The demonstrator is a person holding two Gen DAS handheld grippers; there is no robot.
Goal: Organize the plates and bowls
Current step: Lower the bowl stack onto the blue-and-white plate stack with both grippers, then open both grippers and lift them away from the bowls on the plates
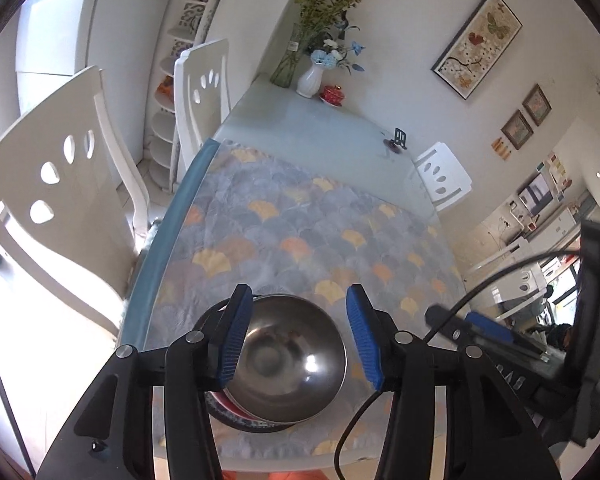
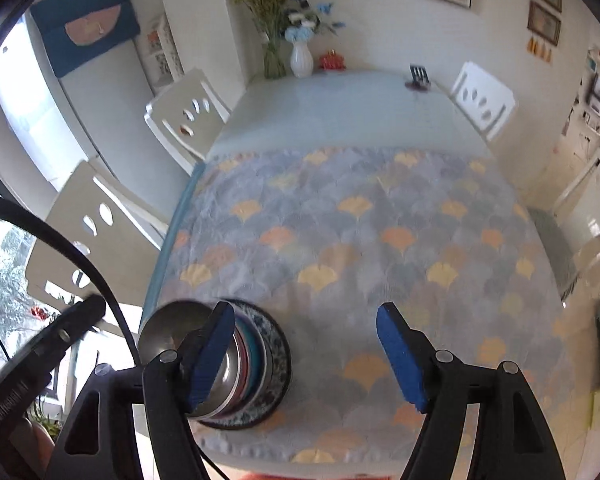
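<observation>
Setting: dining table (image 2: 340, 96) with a pale bare far half and a quilted cloth (image 2: 360, 240) in grey, yellow and orange fan shapes over the near half.
Stack: metal bowl (image 1: 288, 356) sits on top of a pile of plates (image 2: 260, 364), near the front left corner of the cloth.
Stack detail: lowest plate has a dark patterned rim; red and teal rims show between it and the bowl.
Left gripper (image 1: 296, 332): above the stack and pointing down at it, blue pads parted to either side of the bowl; nothing is held, and neither pad presses on the bowl.
Right gripper (image 2: 308, 356): jaws spread wide over bare cloth just right of the stack, holding nothing; its left pad crosses in front of the bowl and plates in the right wrist view, and contact there cannot be told.
Far end of table: glass vase of greenery (image 1: 296, 52), white vase of blue and white flowers (image 1: 312, 78), small red dish (image 1: 333, 94), small dark stand (image 1: 398, 140).
Seating: white chairs (image 1: 60, 208) along the left side, one more (image 2: 482, 98) at the far right.
Wall: framed pictures (image 1: 478, 42) on the right.
</observation>
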